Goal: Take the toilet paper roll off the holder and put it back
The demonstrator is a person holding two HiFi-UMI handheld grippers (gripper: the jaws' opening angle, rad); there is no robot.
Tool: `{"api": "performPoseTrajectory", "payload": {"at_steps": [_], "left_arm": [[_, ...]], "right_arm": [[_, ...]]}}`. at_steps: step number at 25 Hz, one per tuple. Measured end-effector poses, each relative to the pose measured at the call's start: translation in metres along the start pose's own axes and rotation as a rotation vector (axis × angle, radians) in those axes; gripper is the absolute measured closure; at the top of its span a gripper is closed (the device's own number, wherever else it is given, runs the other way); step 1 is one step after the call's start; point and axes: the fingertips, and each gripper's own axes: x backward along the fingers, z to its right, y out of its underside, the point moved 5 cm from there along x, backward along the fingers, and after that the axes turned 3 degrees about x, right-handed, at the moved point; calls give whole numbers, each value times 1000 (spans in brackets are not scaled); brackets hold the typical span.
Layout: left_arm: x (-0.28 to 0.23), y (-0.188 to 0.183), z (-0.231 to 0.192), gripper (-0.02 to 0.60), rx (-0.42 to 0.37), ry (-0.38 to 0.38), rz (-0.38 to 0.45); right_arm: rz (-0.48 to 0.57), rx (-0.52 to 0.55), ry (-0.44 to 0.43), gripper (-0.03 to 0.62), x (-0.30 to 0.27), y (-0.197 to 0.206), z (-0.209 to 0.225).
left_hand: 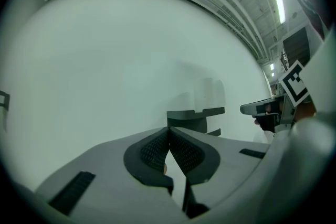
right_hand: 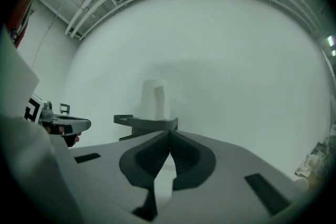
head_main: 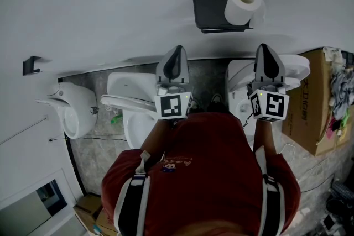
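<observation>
The roll [head_main: 242, 4] stands on end on the right part of the dark holder [head_main: 213, 15], up on the white wall [head_main: 110, 3], which is where the task wants it. Both tools hang back from it and point level at the wall. The left gripper [head_main: 178, 51] has its jaws pressed together with nothing between them, and its own view shows the ribbed pads meeting tip to tip. The right gripper [head_main: 264, 49] is the same, jaws together and empty. It sits nearly in line with the roll, while the left one points at the wall to the holder's left.

A roll on the holder with two empty tools fits both ends of the job: either it is about to come off, or it is back in place. The pictures don't settle which.

As for how it will handle, the roll looks light and soft. It is wound paper around a hollow core, so a hard squeeze would likely dent it, and a loose tail could unwind if snagged. Its matte surface should give the ribbed pads good friction. The best hold is probably across the round body at about mid-height, with the jaws spread wide enough to straddle it and then closed gently. One jaw down the core and one outside would also do. It only stands on the holder, so a sideways nudge could tip it.
</observation>
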Motion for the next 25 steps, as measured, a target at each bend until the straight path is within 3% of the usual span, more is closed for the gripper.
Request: {"api": "performPoseTrajectory", "payload": {"at_steps": [13,25], "left_arm": [[1,-4,-2,566,11,-4,2],[4,-8,-1,568,-2,1,17]], "right_arm": [[8,30,37,586,0,-9,3],[10,-12,20,586,2,-7,1]]}}
